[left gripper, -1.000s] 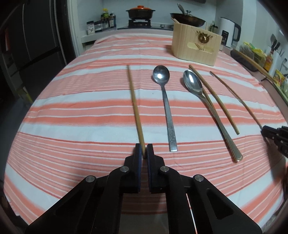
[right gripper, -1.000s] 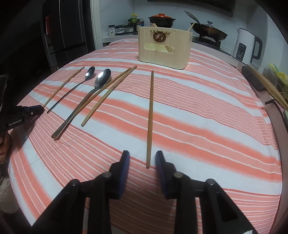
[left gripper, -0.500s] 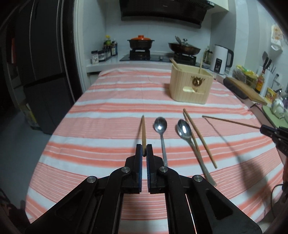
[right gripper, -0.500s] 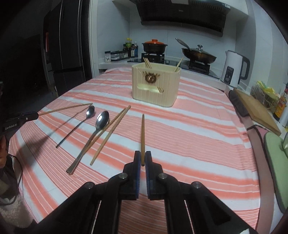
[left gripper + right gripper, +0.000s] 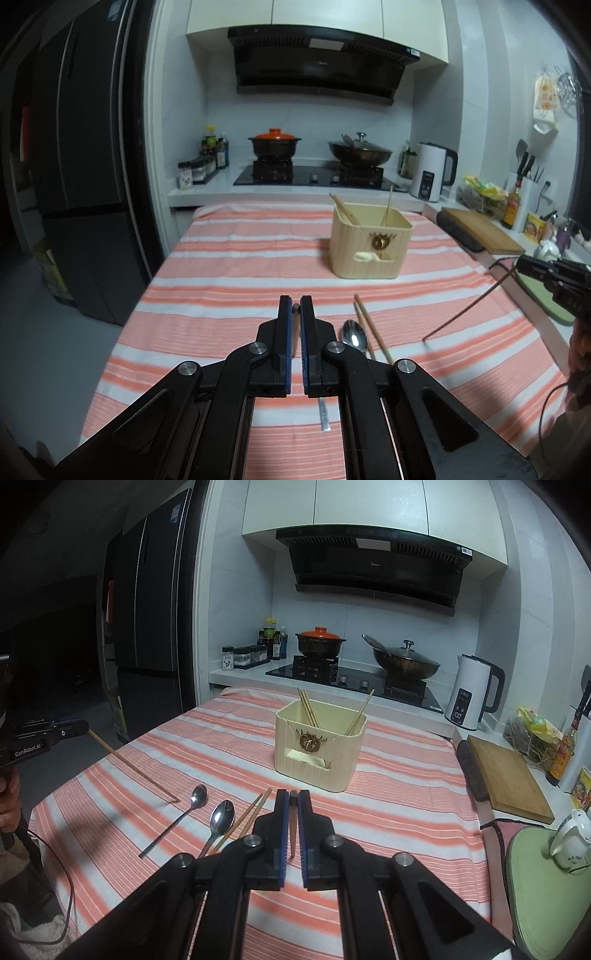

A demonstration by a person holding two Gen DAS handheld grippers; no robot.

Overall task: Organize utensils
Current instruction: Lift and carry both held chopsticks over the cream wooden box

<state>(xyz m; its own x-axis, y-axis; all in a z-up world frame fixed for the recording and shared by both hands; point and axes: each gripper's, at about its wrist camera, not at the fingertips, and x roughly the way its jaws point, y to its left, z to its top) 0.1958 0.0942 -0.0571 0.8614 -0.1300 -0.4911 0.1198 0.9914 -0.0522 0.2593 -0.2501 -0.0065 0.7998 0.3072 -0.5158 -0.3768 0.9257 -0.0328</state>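
Note:
My left gripper (image 5: pixel 296 308) is shut on a wooden chopstick (image 5: pixel 296 307), seen end-on, lifted above the striped tablecloth. In the right wrist view that chopstick (image 5: pixel 133 766) slants down from the left gripper (image 5: pixel 83 725). My right gripper (image 5: pixel 291 801) is shut on another wooden chopstick (image 5: pixel 292 823); in the left wrist view it (image 5: pixel 469 304) slants down from the right gripper (image 5: pixel 522 264). A cream utensil holder (image 5: pixel 319 749) with several chopsticks stands ahead. Two spoons (image 5: pixel 223 818) (image 5: pixel 197 797) and two chopsticks (image 5: pixel 251 812) lie on the cloth.
A striped tablecloth (image 5: pixel 406 794) covers the table. Behind it is a stove with an orange-lidded pot (image 5: pixel 319 642) and a wok (image 5: pixel 404 662). A white kettle (image 5: pixel 472 694), a wooden cutting board (image 5: pixel 506 779) and a green mat with a cup (image 5: pixel 543 878) are at the right.
Both grippers rose well above the table, each carrying its chopstick, and tilted up toward the holder. The right gripper shut on its chopstick one second to half a second ago.

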